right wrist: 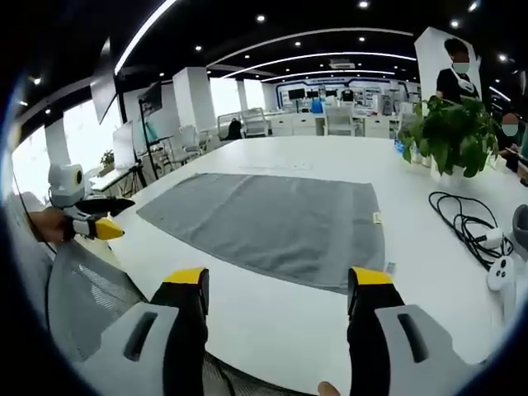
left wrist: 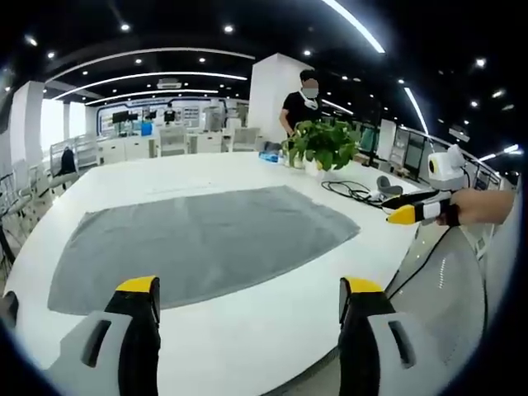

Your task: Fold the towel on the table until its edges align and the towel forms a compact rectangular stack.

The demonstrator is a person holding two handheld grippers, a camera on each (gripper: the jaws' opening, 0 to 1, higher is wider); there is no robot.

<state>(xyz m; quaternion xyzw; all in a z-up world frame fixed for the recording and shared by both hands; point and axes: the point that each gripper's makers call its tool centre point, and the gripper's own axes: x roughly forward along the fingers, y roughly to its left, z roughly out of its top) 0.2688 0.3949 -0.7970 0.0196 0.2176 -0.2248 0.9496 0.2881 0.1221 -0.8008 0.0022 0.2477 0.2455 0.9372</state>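
Bench: a large white bench (left wrist: 247, 330) with a rounded near edge, glossy enough to catch the ceiling lights; most of its top is bare.
Towel: a grey towel (left wrist: 198, 239) lies spread flat and unfolded on the bench, in one layer; in the right gripper view it (right wrist: 272, 223) sits just beyond the jaws, with a small white tag at its right edge.
Left gripper: the left gripper (left wrist: 247, 330) hovers over the near edge of the bench with its yellow-tipped jaws wide apart and nothing between them; the towel's near edge lies just past the tips. In the right gripper view it (right wrist: 99, 223) shows at far left, held by a hand off the bench edge.
Right gripper: the right gripper (right wrist: 280, 318) also has its jaws spread wide and holds nothing, poised above bare bench short of the towel. In the left gripper view it (left wrist: 417, 210) enters from the right, off the bench's right edge.
Plant: a leafy green potted plant (left wrist: 322, 144) stands on the far side of the bench, well apart from the towel.
Cable: a coiled black cable (right wrist: 466, 223) lies on the bench to the right of the towel, near a white controller (right wrist: 501, 272).
Chair: a grey mesh chair back (right wrist: 82, 297) sits beside the near left of the bench.
Room: an open office with a black ceiling, strip lights and spotlights, white pillars, desks and monitors far back; a person in a black top (left wrist: 301, 103) stands behind the plant.
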